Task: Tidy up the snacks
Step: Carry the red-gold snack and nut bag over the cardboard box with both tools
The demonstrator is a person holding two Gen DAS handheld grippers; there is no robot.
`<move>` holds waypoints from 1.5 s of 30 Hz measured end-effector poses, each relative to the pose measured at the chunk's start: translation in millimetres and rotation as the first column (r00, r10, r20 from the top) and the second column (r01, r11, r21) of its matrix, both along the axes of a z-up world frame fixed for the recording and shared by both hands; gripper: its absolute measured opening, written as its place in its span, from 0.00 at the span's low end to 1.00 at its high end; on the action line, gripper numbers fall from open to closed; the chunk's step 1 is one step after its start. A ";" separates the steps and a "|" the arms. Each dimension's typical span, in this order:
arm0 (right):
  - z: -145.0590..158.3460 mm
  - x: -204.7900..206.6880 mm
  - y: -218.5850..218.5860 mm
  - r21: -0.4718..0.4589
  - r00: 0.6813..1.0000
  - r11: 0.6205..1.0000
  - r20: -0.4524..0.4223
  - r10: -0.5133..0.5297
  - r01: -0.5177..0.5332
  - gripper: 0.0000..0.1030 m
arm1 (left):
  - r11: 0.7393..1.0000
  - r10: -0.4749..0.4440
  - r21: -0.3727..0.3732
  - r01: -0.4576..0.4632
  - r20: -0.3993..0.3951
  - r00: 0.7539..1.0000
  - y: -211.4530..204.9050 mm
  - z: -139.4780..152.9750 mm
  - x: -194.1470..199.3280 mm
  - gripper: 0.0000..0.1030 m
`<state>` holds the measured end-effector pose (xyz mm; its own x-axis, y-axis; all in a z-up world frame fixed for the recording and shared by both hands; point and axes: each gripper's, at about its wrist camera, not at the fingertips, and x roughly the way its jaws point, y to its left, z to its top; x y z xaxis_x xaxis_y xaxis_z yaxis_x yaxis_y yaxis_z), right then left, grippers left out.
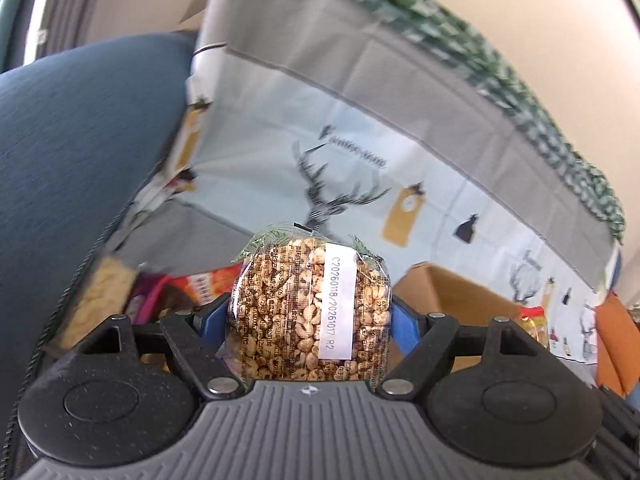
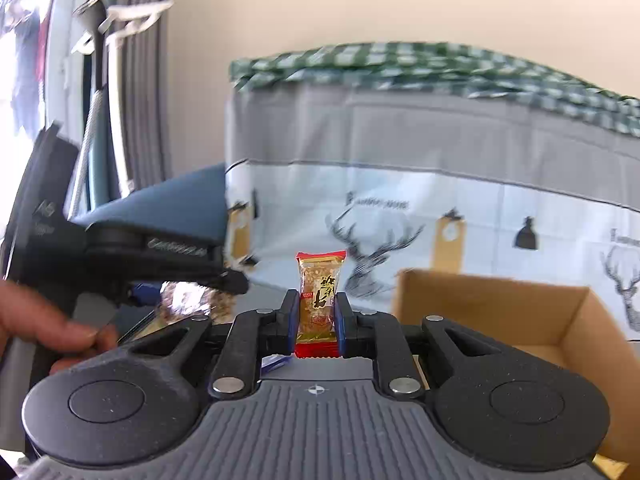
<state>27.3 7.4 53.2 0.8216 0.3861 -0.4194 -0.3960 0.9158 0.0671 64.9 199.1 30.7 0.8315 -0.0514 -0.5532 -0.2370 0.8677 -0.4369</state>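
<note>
My left gripper [image 1: 310, 312] is shut on a round puffed-grain cake [image 1: 296, 312] in clear wrap with a white date label, held up in the air between the blue pads. My right gripper [image 2: 318, 312] is shut on a small red-and-gold wrapped snack bar [image 2: 319, 300], standing upright between its fingers. In the right wrist view the left gripper [image 2: 224, 280] shows at the left, a hand [image 2: 48, 332] holding it, with the shiny cake wrap [image 2: 184, 300] below its tip.
An open cardboard box [image 2: 500, 308] stands low on the right; the same box [image 1: 452, 292] shows behind the cake. Loose snack packs [image 1: 200, 284] lie lower left. A deer-print cloth [image 1: 360, 168] hangs behind, with a dark blue cushion [image 1: 80, 152] at left.
</note>
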 end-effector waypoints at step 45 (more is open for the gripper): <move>-13.9 21.5 -159.6 -0.054 0.944 0.943 0.006 -0.329 0.329 0.18 | 0.912 -0.393 0.207 0.355 0.190 0.900 -209.9 11.3 12.9 0.81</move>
